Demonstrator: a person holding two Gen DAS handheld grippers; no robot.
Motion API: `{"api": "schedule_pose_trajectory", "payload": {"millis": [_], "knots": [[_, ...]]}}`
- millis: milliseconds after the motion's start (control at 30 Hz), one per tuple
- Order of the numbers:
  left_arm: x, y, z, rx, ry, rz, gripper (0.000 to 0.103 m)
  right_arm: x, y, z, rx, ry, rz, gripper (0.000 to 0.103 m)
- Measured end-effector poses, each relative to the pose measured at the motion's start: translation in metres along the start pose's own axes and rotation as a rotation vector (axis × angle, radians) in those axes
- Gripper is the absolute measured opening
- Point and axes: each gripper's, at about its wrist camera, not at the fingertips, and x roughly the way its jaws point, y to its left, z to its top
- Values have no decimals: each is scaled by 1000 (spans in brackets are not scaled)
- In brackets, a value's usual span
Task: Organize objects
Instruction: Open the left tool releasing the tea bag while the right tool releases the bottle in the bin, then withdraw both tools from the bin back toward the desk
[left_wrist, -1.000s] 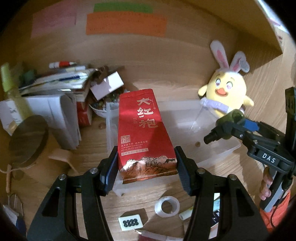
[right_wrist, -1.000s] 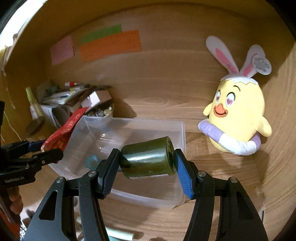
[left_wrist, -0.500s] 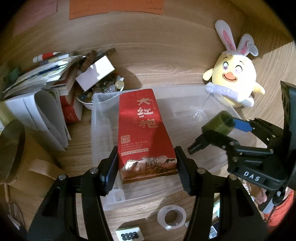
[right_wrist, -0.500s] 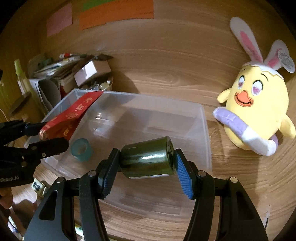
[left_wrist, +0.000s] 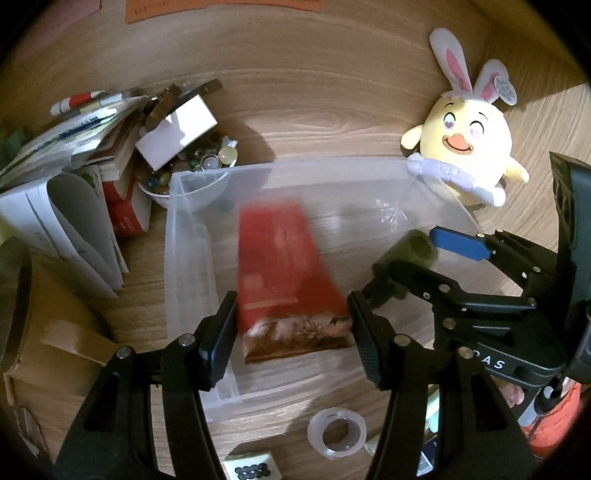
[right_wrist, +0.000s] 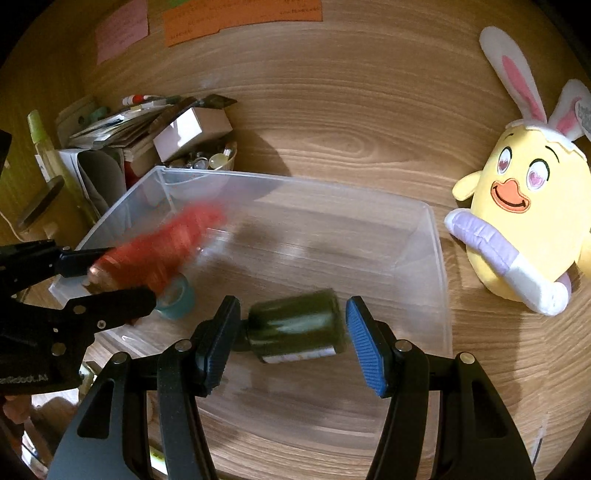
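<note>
Currently both grippers are spread over the clear bin (right_wrist: 439, 280). Left gripper (left_wrist: 291, 325): jaws apart, blurred red packet (left_wrist: 284, 266) between them, apparently loose. Right gripper (right_wrist: 293, 332): jaws apart, blurred green jar (right_wrist: 295, 328) between them, above the bin floor.

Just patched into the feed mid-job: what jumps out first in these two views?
The blurred red foil tea pouch sits between the left gripper's parted fingers over the clear plastic bin. The dark green glass jar, also blurred, is between the right gripper's parted fingers above the bin's floor. A yellow plush chick with bunny ears sits just outside the bin's right wall.
</note>
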Motion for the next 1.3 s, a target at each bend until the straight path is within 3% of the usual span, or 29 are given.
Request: {"api": "schedule_pose_trajectory", "payload": {"millis": [100,233,767,1033,1300], "knots": [[-1,0,0,-6,9,-12,59,-1,1,1,-8,-2,-4,65],[-8,-1,-2,-2,-4,-5,60,-6,3,1,-25,-16,-23,70],[-79,-13,-27,45,-156,57,95,-71,1,-17,-26,-115,-19,82],[-113,1,-62,27,-179,74,97,-114,-3,-39,-7,-175,-19,85],[-118,18,-113,9,-122,109,97,-132,1,-77,9,-164,-12,88]]}}
